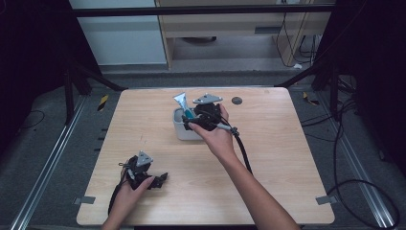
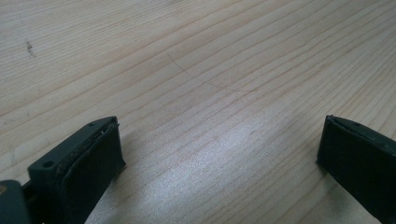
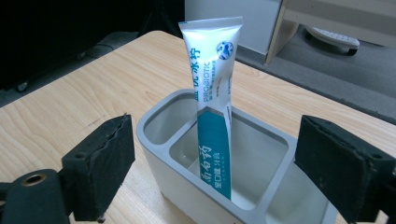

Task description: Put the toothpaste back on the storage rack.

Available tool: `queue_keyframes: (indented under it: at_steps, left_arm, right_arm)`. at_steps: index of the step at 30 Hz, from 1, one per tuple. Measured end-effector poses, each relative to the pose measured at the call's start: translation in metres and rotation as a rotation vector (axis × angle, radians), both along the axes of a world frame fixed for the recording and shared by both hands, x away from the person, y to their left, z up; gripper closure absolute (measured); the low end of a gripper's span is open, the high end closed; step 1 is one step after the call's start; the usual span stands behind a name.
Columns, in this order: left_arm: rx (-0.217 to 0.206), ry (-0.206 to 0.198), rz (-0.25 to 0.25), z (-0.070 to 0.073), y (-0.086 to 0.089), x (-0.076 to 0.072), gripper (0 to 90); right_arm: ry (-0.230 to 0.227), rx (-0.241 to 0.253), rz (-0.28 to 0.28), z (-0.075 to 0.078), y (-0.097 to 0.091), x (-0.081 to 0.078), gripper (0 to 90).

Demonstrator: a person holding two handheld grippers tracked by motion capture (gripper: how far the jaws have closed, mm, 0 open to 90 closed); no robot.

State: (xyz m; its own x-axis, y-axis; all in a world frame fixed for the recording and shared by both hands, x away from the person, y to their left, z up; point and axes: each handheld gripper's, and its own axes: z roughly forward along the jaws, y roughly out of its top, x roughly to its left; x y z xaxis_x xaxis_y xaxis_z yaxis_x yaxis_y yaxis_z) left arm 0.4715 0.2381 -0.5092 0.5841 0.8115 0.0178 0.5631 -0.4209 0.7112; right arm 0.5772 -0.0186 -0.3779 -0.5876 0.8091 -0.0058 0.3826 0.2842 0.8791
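R tongs (image 3: pixel 215 163) wide open, clear of tube (image 3: pixel 212 93) | tube upright in holder (image 3: pixel 261 212) mid slot, desk (image 1: pixel 268 158) centre; we judge it released | L tongs (image 2: pixel 219 154) open, empty, parked low on desk

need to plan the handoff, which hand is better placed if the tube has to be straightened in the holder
Right. The right gripper sits open at the grey holder with the toothpaste tube standing between its jaws, untouched. The left gripper rests open at the table's near left, well away.
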Motion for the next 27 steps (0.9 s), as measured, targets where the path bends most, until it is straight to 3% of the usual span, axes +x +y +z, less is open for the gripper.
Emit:
queue_keyframes:
  at_steps: [27]
  left_arm:
    - [-0.001, 0.0, 0.001, 0.0, 0.0, 0.0, 0.0]
  right_arm:
    - [0.016, -0.032, 0.025, 0.006, -0.027, -0.011, 9.1]
